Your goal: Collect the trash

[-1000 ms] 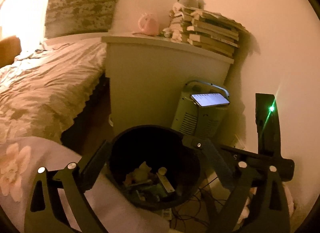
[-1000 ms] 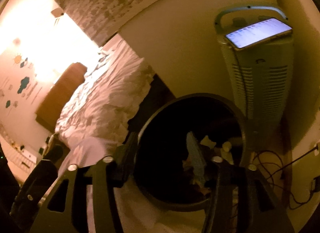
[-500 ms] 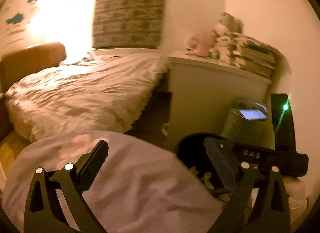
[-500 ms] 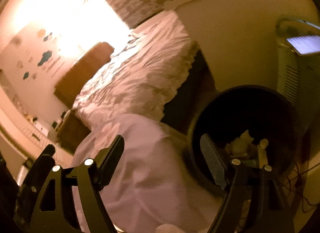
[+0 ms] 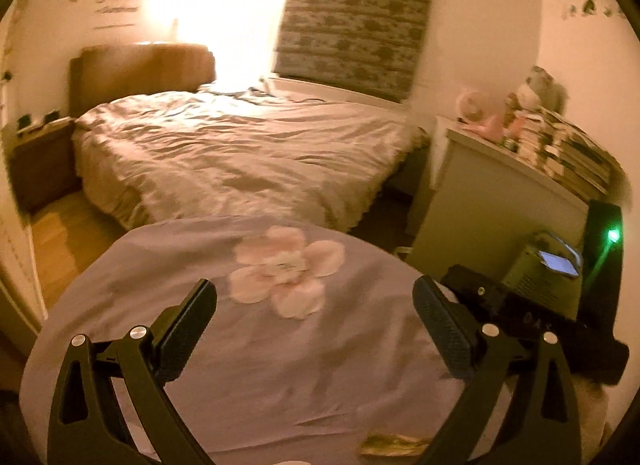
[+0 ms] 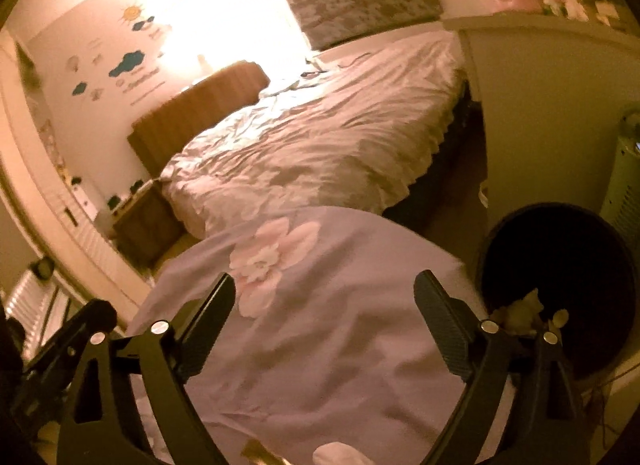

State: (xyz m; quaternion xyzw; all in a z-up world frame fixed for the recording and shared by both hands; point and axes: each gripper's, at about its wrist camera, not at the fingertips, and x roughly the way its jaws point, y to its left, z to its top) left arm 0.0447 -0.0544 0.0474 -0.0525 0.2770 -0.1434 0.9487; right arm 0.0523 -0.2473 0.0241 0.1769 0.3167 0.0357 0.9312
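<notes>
A round black trash bin [image 6: 560, 281] stands on the floor at the right in the right wrist view, with crumpled trash [image 6: 524, 311] inside. My right gripper [image 6: 324, 305] is open and empty above a lilac cloth with a pink flower [image 6: 272, 253]. My left gripper [image 5: 314, 305] is open and empty over the same flower cloth [image 5: 286, 265]. A golden wrapper [image 5: 394, 443] lies on the cloth at the bottom edge of the left wrist view. A pale scrap [image 6: 336, 455] and a golden piece [image 6: 260, 453] show at the bottom edge of the right wrist view.
A bed [image 5: 240, 153] with a rumpled cover fills the middle. A white cabinet [image 5: 500, 193] with stacked books [image 5: 560, 149] stands to the right. A heater with a lit phone on it [image 5: 556, 261] is beside the cabinet. A wooden nightstand [image 5: 40, 157] is at the left.
Both grippers have swung left and back from the bin to above the flower cloth. The bin has left the left wrist view and moved to the right edge of the right wrist view.
</notes>
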